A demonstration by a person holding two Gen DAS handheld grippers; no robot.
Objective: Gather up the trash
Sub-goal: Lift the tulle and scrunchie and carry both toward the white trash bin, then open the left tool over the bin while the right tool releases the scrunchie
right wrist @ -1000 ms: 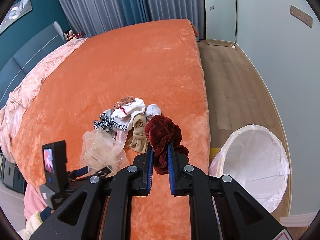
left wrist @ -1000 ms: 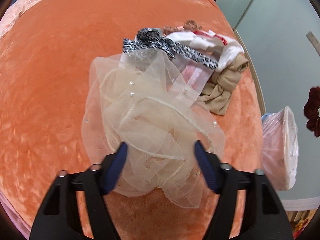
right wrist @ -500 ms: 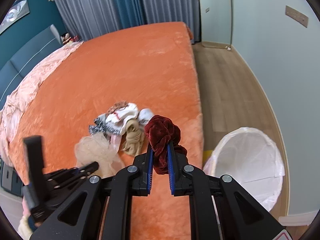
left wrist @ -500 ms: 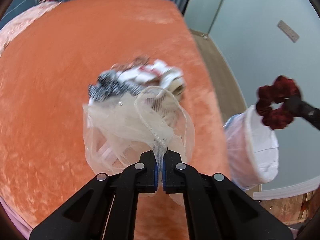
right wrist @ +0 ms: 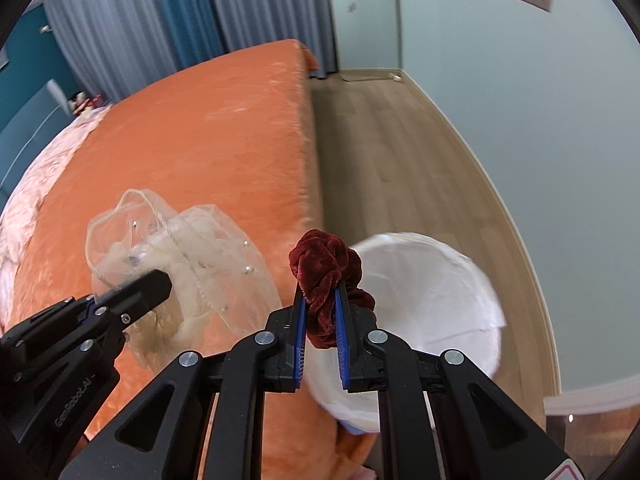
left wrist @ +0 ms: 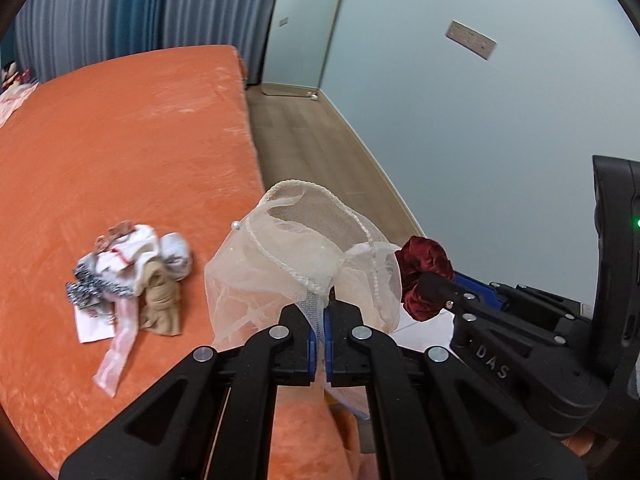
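Observation:
My left gripper [left wrist: 318,312] is shut on a cream tulle veil [left wrist: 304,256] with pearl trim, held up off the orange bed [left wrist: 120,152] near its right edge. The same veil [right wrist: 180,256] hangs to the left in the right wrist view, with the left gripper [right wrist: 160,280] gripping it. My right gripper [right wrist: 319,296] is shut on a dark red velvet scrunchie [right wrist: 324,264], held over the near rim of a white-lined trash bin [right wrist: 432,296] on the floor beside the bed. In the left wrist view the scrunchie [left wrist: 424,276] and right gripper [left wrist: 430,280] sit just right of the veil.
A heap of small cloth items [left wrist: 128,276], with leopard-print, white and tan pieces, lies on the bed to the left. Wooden floor [right wrist: 392,152] runs between the bed and the pale wall [right wrist: 540,120]. Curtains [right wrist: 160,20] hang at the far end.
The left gripper shut on the veil, lifted it off the bed and carried it right toward the bin. The right gripper with the scrunchie moved right, over the bin's rim.

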